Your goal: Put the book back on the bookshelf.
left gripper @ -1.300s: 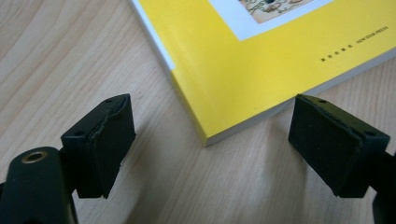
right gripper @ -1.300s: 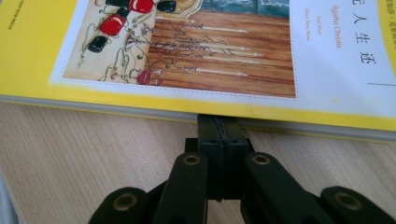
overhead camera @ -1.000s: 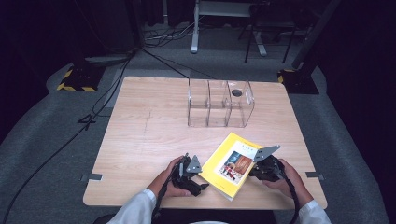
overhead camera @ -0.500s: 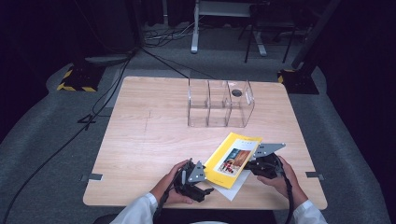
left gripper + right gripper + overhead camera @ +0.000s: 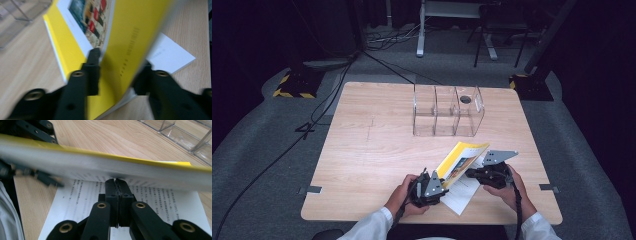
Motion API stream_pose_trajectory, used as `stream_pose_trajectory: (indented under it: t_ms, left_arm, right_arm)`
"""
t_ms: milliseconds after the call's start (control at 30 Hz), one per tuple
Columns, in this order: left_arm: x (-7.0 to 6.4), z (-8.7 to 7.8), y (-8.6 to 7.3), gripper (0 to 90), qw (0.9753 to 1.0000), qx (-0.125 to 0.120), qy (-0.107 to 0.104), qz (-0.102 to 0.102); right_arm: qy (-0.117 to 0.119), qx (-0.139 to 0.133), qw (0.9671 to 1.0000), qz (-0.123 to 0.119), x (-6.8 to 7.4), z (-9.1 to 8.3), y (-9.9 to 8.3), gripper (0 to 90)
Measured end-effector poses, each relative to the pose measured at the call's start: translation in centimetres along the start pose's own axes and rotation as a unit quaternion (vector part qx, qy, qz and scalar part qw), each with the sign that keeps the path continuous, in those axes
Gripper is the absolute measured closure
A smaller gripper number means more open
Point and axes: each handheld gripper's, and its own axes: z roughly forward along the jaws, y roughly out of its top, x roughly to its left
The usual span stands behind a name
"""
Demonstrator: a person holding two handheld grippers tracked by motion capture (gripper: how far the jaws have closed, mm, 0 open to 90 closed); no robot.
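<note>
- Yellow book [image 5: 460, 161] now opening: 1 s ago it lay flat & shut on the table [image 5: 362, 150] near the front edge, 0.5 s ago cover was just lifting, now the cover+page block stands tilted up, white text page [image 5: 460, 192] exposed under it.
- Left gripper [image 5: 117, 72]: jaws apart, straddling the raised yellow cover/edge; not clearly pinching, cover blurred = moving.
- Right gripper [image 5: 116, 185]: jaws pressed together, tips tucked under the lifted page block, resting over the printed page. Can't tell if a sheet is nipped between them.
- Both grippers [image 5: 428, 186] [image 5: 484, 172] stay at the book, front-centre of table; clear divider box [image 5: 447, 111] further back, well apart, untouched.
- Read: mid page-open step, prob. early. Next likely needs the left to carry the cover over while the right pins the lower pages. Risk: block flops back.
</note>
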Motion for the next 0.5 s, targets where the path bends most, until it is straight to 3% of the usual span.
stream_pose_trajectory:
  t_ms: [133,200,333,500]
  left_arm:
    - [1.0,-1.1,-0.2,80.6,1.0,0.001,-0.007,0.004]
    - [1.4,-1.4,-0.7,81.2,0.9999,0.01,-0.009,0.009]
    - [2.3,-2.1,-1.5,79.6,0.9997,0.016,-0.016,0.01]
    - [3.5,-3.0,-2.2,79.2,0.9994,0.016,-0.029,0.004]
  right_arm:
    - [0.026,-0.023,0.9992,-0.02,0.1,-1.3,-0.2,81.1]
    - [0.04,-0.053,0.9964,-0.052,0.7,-2.7,-0.1,76.5]
    - [0.037,-0.084,0.9909,-0.098,1.5,-3.6,0.7,56.4]
    - [0.036,-0.05,0.9899,-0.128,1.4,-1.5,1.8,43.4]
